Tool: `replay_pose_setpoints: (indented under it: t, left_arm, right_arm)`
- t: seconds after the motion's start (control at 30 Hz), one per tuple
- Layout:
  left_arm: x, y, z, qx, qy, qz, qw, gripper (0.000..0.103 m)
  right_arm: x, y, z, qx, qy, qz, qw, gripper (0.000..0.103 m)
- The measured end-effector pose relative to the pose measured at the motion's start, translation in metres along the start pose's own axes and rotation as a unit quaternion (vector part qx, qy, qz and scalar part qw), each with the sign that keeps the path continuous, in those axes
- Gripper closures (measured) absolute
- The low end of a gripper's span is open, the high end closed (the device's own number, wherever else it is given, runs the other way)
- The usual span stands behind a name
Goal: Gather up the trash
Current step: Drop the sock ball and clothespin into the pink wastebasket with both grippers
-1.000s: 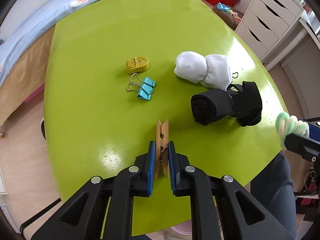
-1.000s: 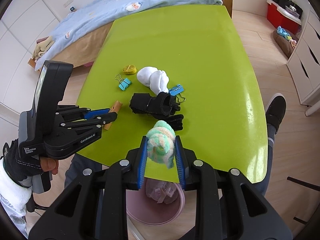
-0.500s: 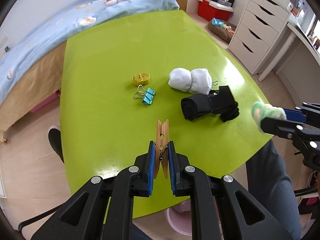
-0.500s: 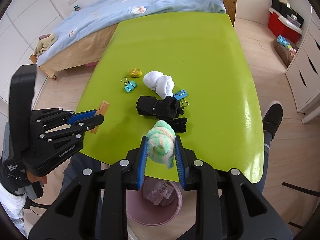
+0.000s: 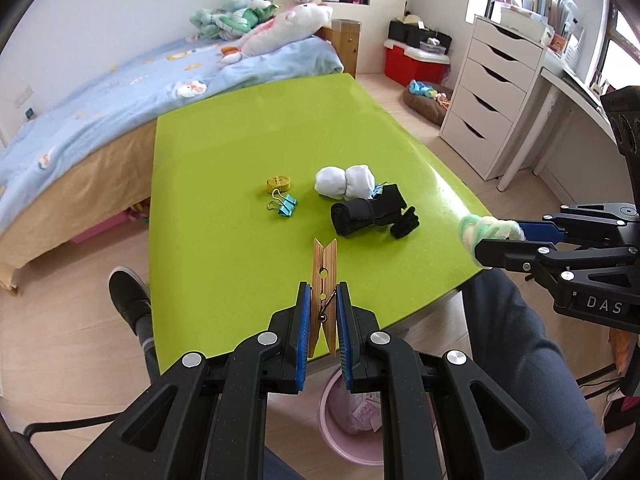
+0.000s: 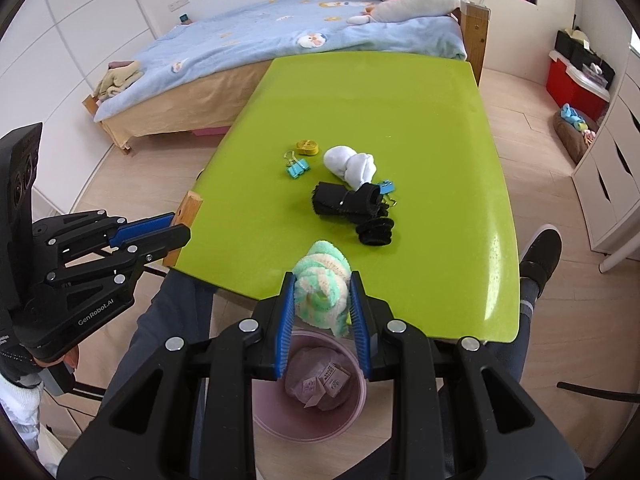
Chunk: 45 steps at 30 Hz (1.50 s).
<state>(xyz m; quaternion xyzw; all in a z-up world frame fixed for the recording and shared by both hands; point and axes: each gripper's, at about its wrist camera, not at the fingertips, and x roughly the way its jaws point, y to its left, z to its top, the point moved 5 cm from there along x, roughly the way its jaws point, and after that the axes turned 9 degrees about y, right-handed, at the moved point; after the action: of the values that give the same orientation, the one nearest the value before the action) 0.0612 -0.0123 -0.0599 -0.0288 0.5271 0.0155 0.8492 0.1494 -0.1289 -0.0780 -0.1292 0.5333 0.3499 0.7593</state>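
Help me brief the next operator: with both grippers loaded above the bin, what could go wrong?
The wooden clothespin, clamped in the left gripper, sits over the green table edge rather than the pink bin, so it might miss. The fluffy sock ball in the right gripper may cling to the pads.

Lime-green surface (image 6: 420, 120); tan wooden clothespin (image 5: 325, 276); mint-and-cream striped sock ball (image 6: 322, 292); pink bin (image 6: 312, 420); white sock ball (image 6: 350, 166); black roll (image 6: 346, 204).
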Motion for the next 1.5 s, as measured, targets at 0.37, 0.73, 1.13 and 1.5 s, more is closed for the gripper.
replay_pose_setpoints:
  t: [0.37,0.73,1.13,1.5]
  left_arm:
    - [-0.013,-0.016,-0.047,-0.015,-0.004,-0.028,0.9995,0.09]
    - [-0.013,-0.024,-0.076,-0.013,0.009,-0.047,0.9988,0.09]
    - [-0.009,-0.038,-0.078,0.008,0.018,-0.063,0.9978,0.09]
    - [-0.002,-0.045,-0.078,0.009,0.018,-0.073,0.9972,0.013]
  right_arm:
    - [-0.003,0.024,-0.051,-0.03,0.014,0.023,0.999,0.077]
    - [0.016,0.039,-0.08,-0.039,0.049,0.055,0.997,0.074]
    - [0.006,0.019,-0.077,0.001,0.029,0.042,0.999,0.01]
    - [-0.005,-0.005,-0.075,0.029,0.013,0.028,0.999,0.009]
